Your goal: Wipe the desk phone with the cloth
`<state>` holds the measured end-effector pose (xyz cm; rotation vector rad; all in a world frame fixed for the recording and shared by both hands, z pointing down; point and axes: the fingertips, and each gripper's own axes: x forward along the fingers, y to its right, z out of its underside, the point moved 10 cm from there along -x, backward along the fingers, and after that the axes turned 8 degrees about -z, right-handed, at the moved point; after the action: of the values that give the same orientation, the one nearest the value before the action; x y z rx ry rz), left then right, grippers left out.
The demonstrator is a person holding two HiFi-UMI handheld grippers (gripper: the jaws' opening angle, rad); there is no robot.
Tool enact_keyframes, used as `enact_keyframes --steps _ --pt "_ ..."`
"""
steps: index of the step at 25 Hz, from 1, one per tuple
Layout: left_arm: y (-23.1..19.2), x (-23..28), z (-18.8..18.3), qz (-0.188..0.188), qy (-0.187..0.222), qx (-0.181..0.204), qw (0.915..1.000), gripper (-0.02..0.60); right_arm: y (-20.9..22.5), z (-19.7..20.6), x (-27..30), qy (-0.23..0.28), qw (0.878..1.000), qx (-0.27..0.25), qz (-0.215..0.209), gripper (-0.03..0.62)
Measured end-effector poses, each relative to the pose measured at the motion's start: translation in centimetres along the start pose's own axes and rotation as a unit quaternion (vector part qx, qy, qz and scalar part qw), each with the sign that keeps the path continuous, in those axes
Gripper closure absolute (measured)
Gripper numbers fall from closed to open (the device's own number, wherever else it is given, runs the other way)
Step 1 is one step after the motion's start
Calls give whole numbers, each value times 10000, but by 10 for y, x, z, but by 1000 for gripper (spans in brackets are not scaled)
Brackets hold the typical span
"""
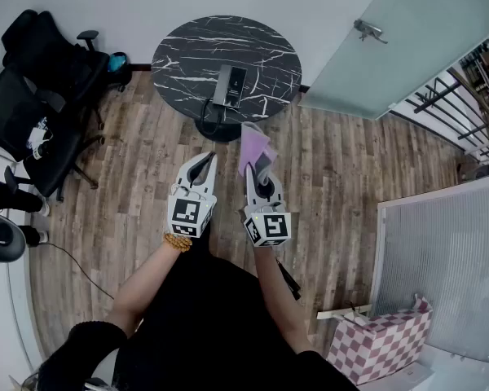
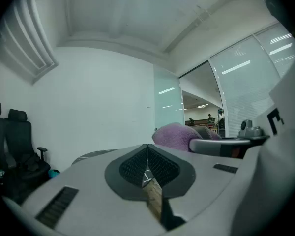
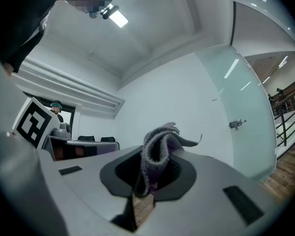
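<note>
Being held over the wood floor [image 1: 334, 177], well short of the round black marble table [image 1: 187, 43]: both grippers. Desk phone [image 1: 229, 85] is being shown in the head view only, near the table's middle. Keys and display are too small to be read. Its long axis is being pointed away from the person, toward the wall. The cord [image 1: 208, 112] is being trailed off the near end, toward the table edge. The table base is mostly being hidden under the top.

Purple cloth [image 1: 255, 148] is being clamped in the right gripper [image 1: 258, 173], sticking out past the tips toward the table. In the right gripper view the cloth [image 3: 157, 149] is being shown folded over, with its lower end buried between the jaws.

Left gripper [image 1: 202, 163] is being held fully closed on nothing, pads touching. In its own view only a sliver of table [image 2: 93, 155] is being shown; the rest is being blocked by the gripper body.
</note>
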<state>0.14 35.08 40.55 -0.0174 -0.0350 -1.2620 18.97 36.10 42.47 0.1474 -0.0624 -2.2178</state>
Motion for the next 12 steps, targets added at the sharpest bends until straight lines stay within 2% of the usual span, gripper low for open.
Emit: enact_keyframes --steps 5,12 --pt "-4 31 0 109 -24 38 9999 568 26 8 17 -101 9997 14 232 539" --pt "-22 74 5 91 -130 -54 9999 568 54 8 50 -106 9999 87 58 539"
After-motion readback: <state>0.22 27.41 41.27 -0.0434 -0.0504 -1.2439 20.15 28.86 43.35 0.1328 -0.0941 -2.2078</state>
